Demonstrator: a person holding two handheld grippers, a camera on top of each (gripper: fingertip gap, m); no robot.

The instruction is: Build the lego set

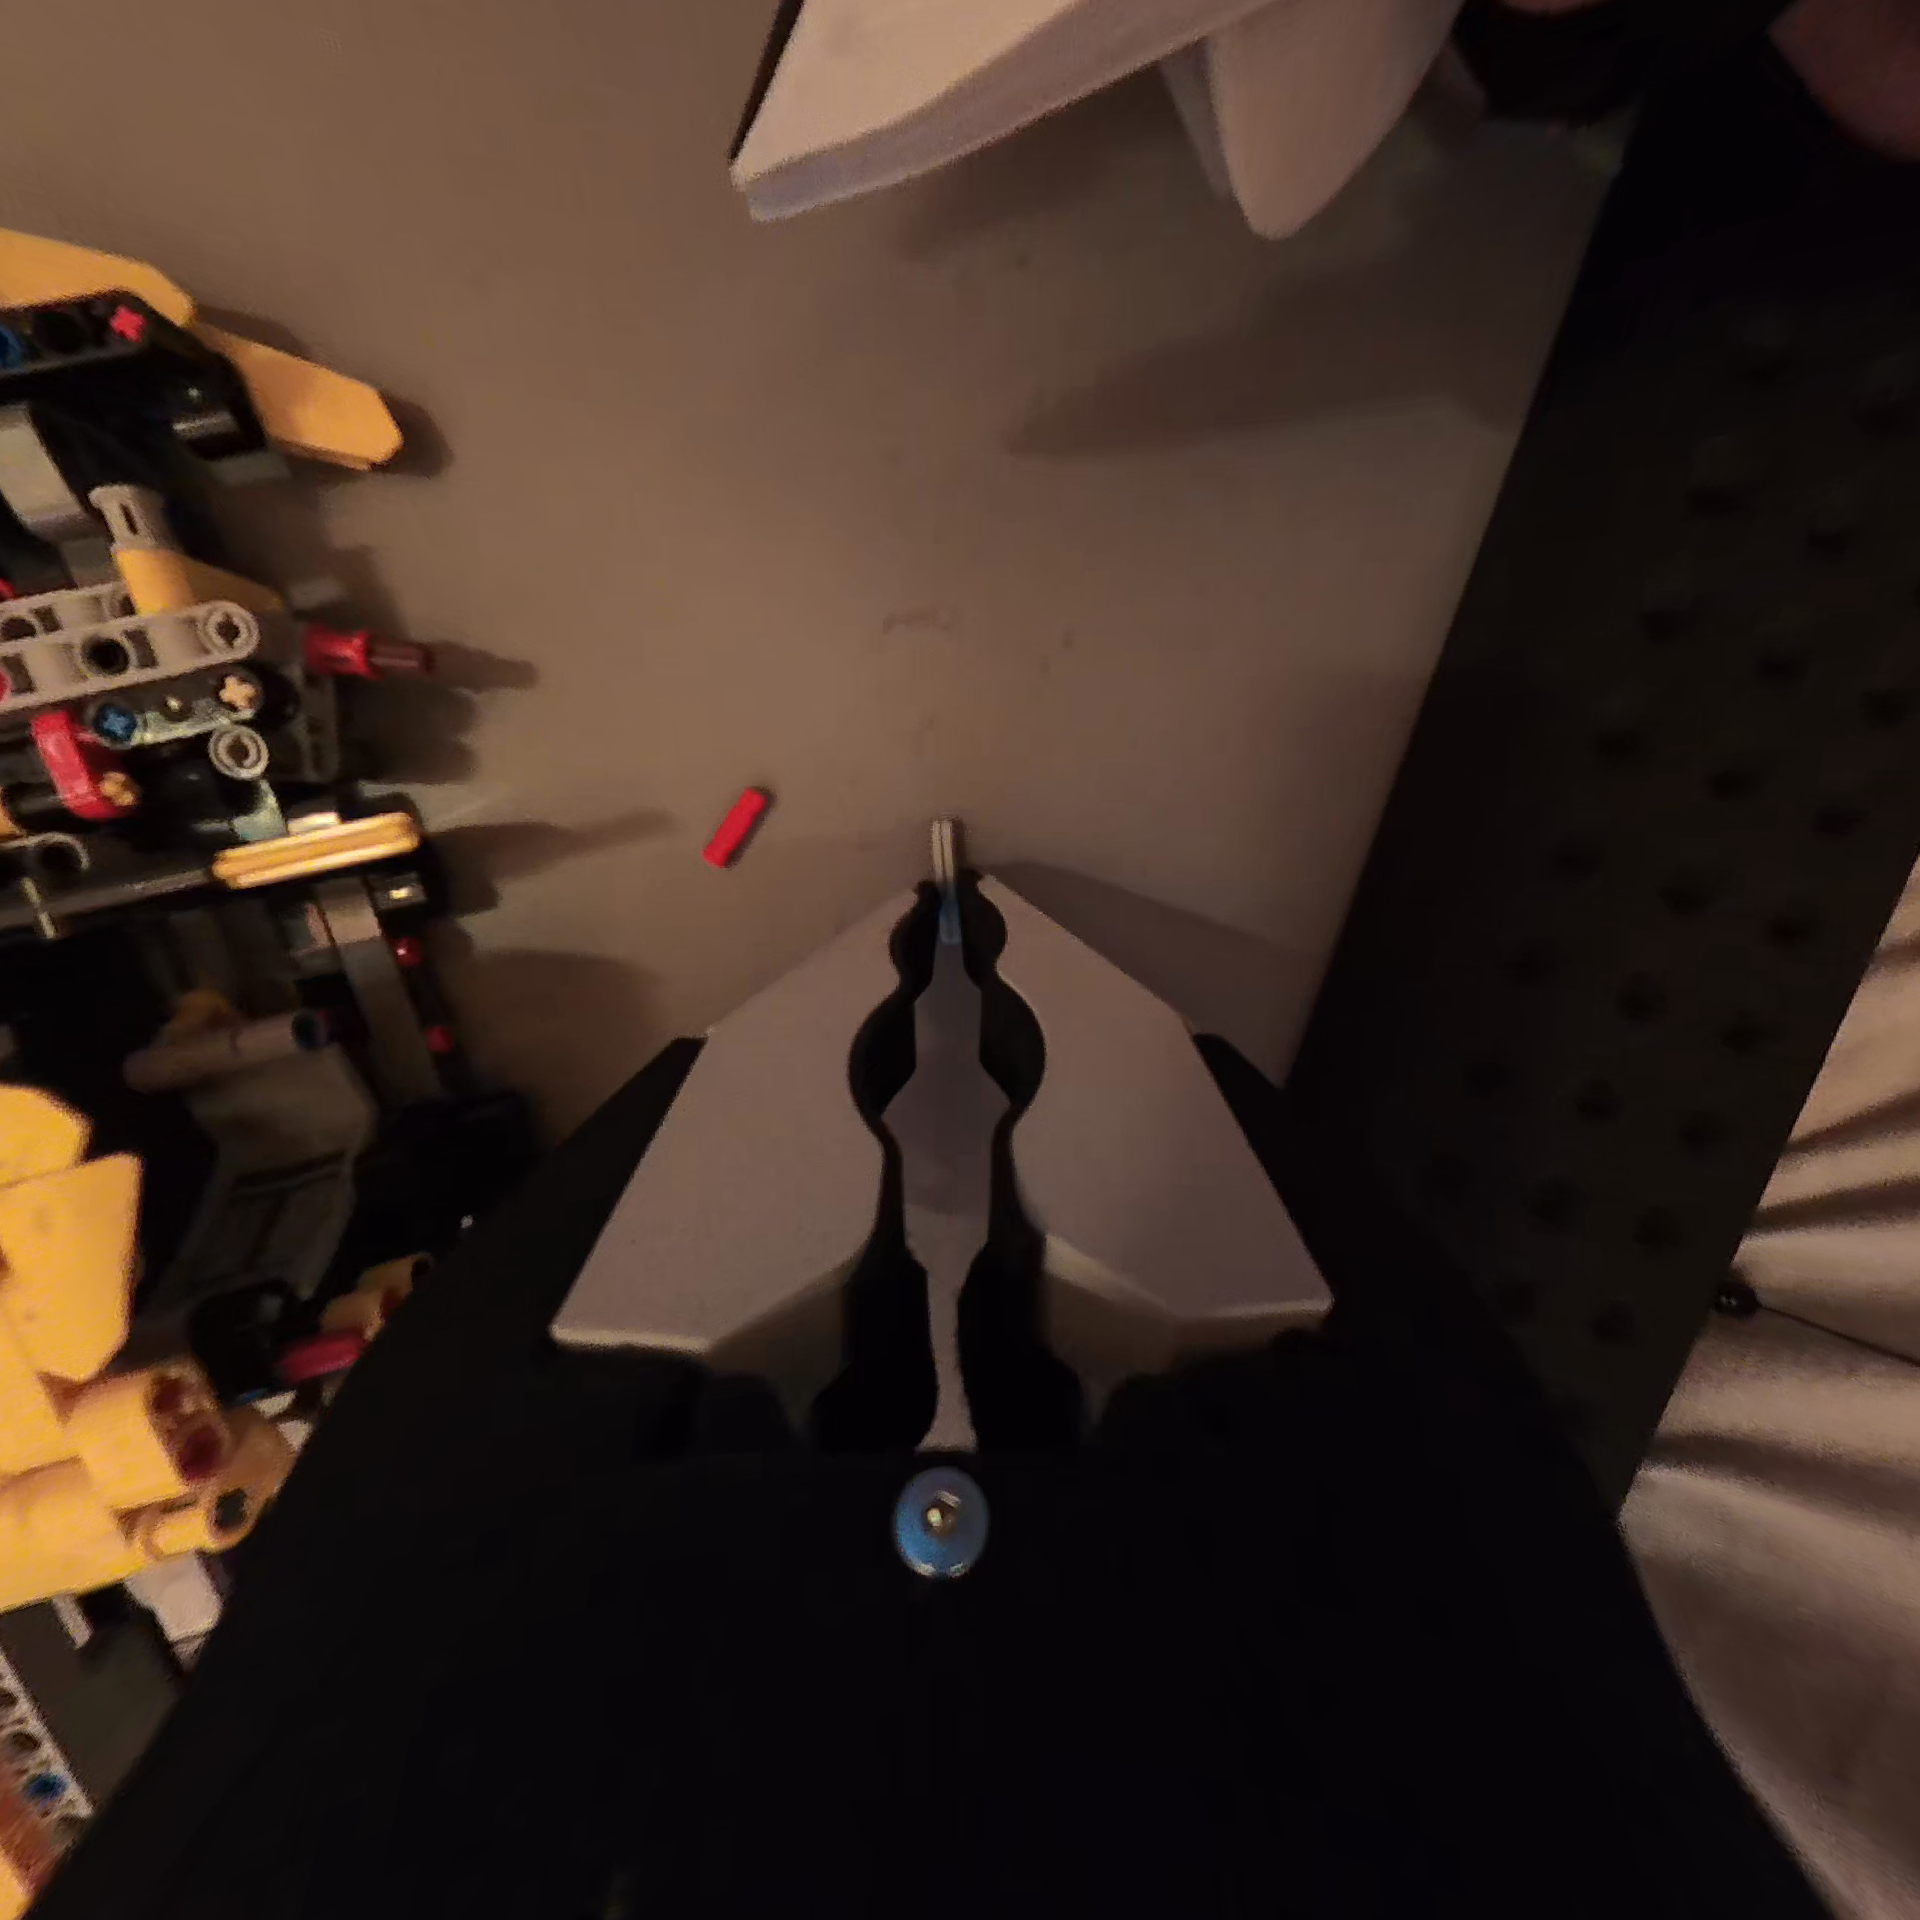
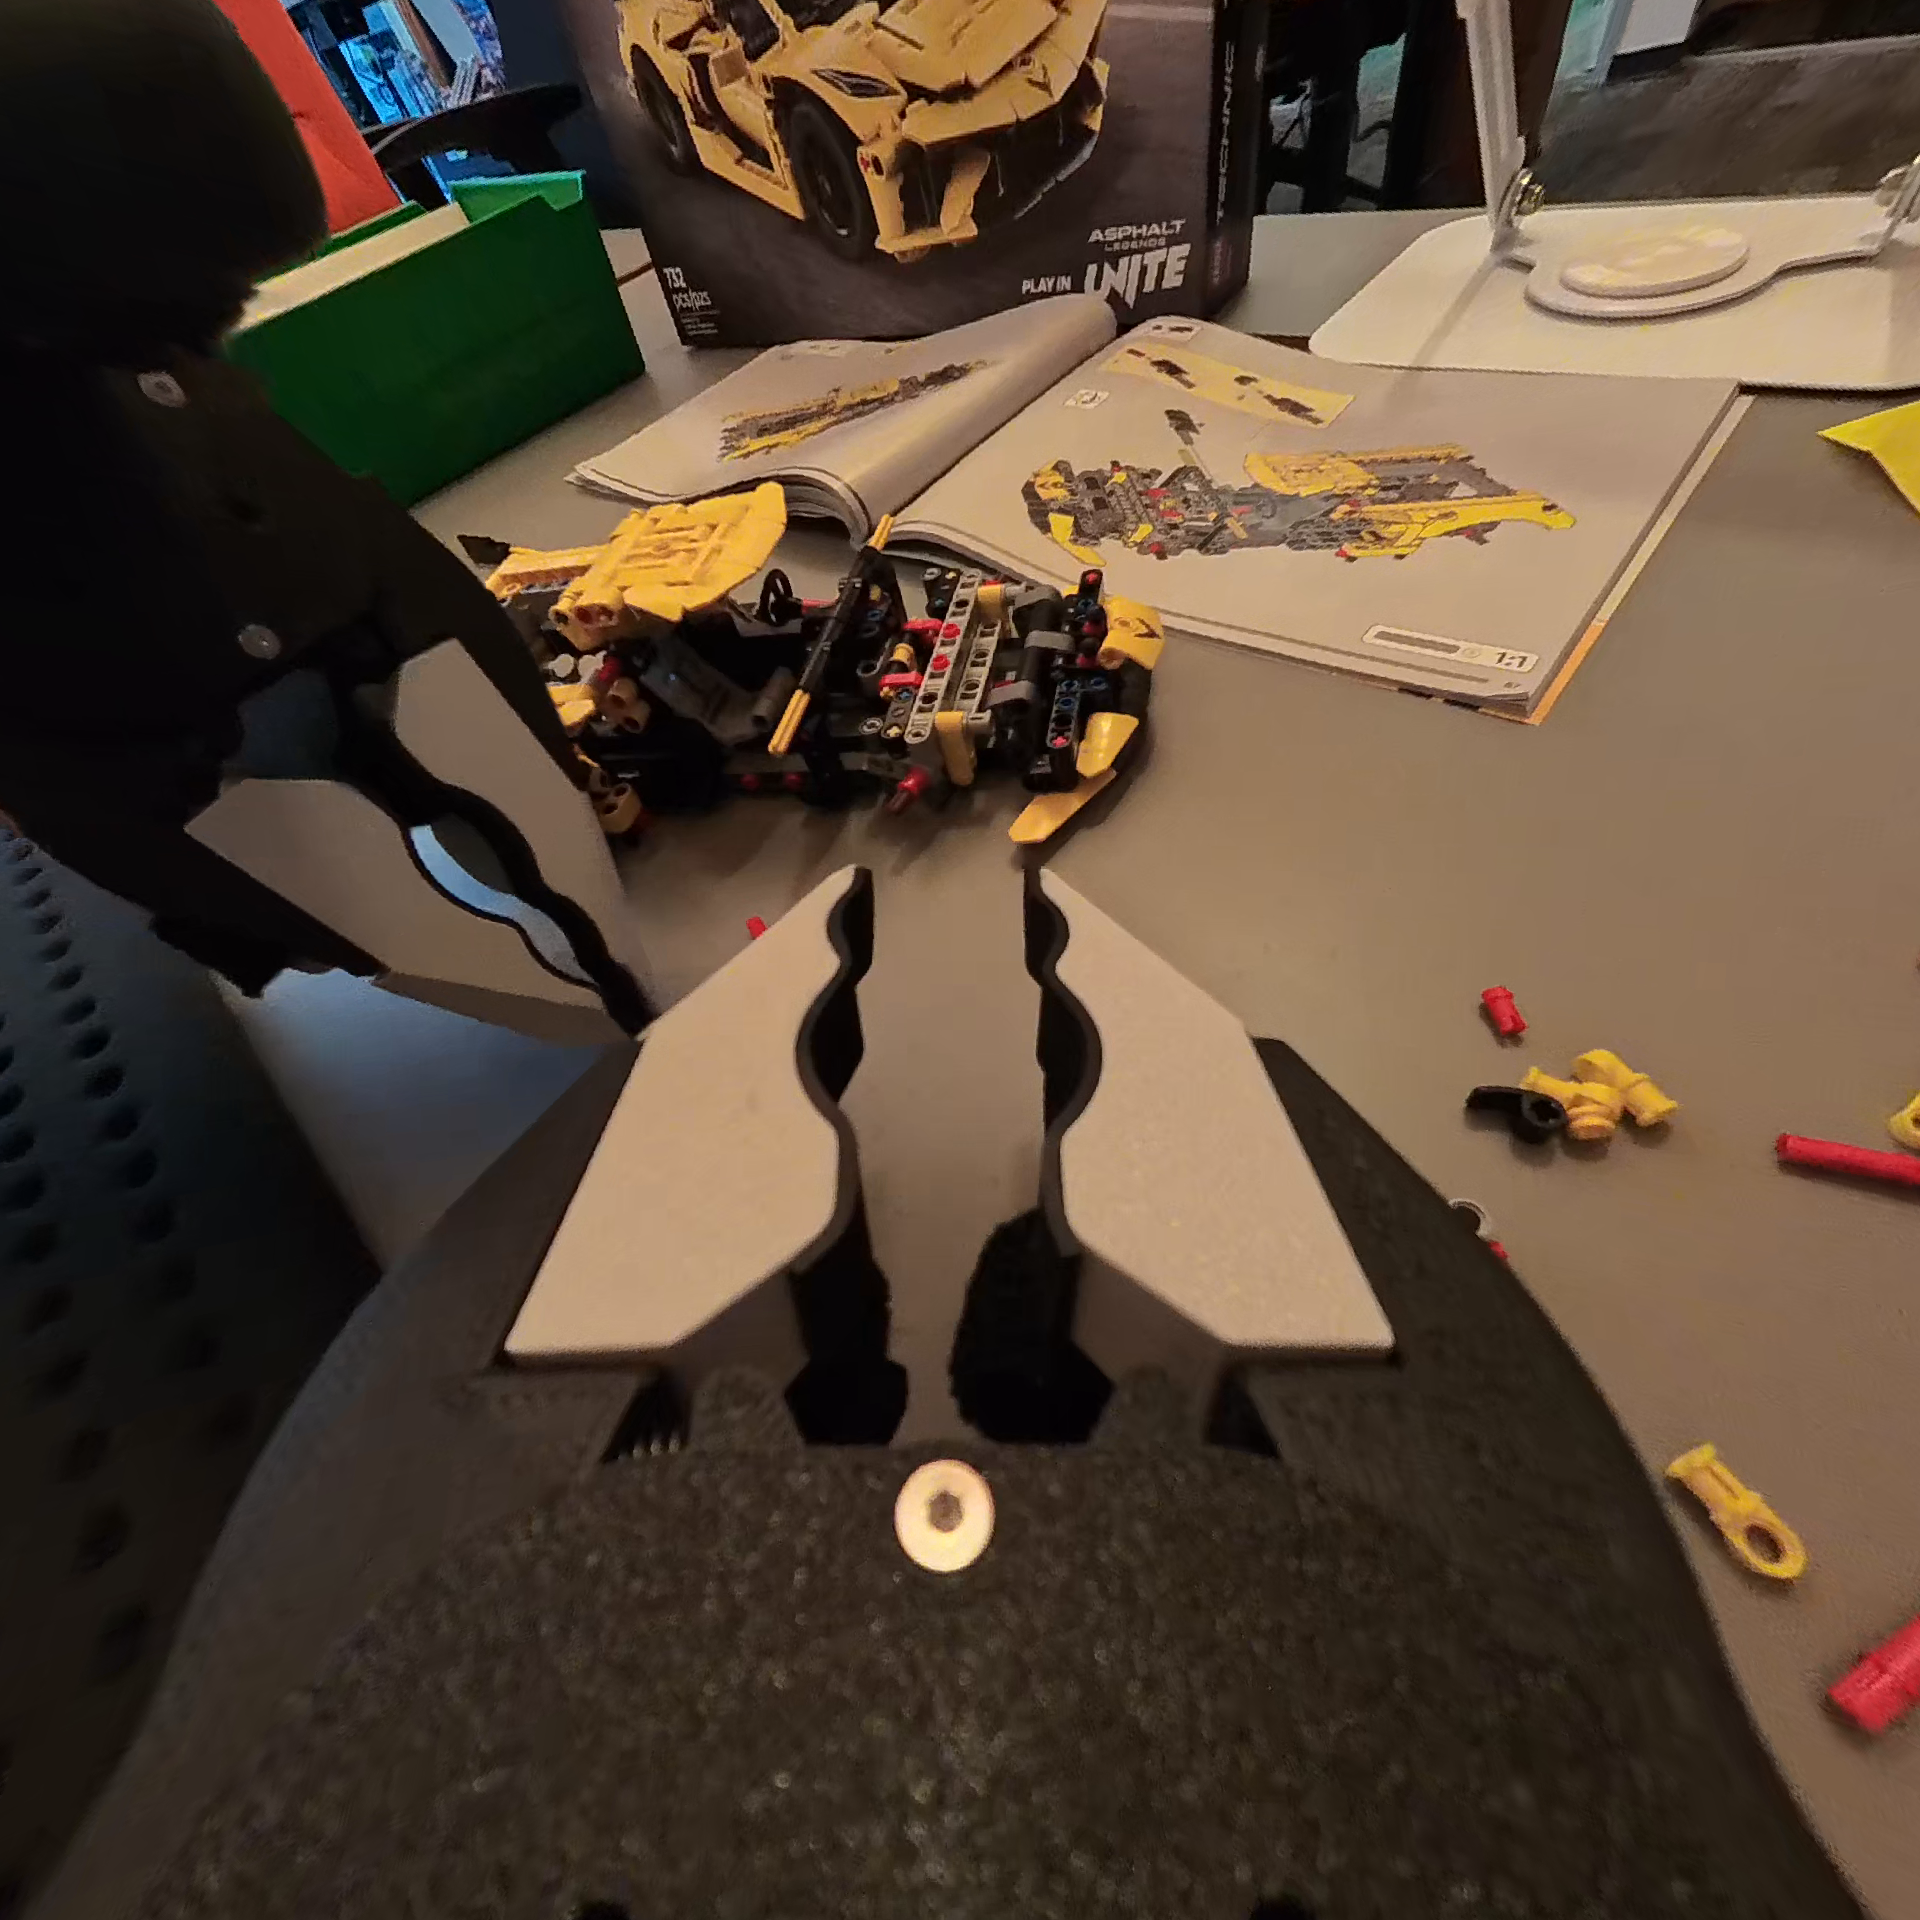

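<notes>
Left tongs (image 1: 948,883) pinch a small grey pin (image 1: 944,854).
The pin points straight ahead past their tips; right tongs (image 2: 943,904) gape apart, empty.

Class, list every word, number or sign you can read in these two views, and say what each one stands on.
Dark cardboard box picturing a yellow car: white lettering and a number low on its front, more along its side; I do not transcribe writing.
Open grey paper instruction booklet: small printed marks at the page corners, mostly too small to read.
Left wrist view: no writing visible.
</notes>
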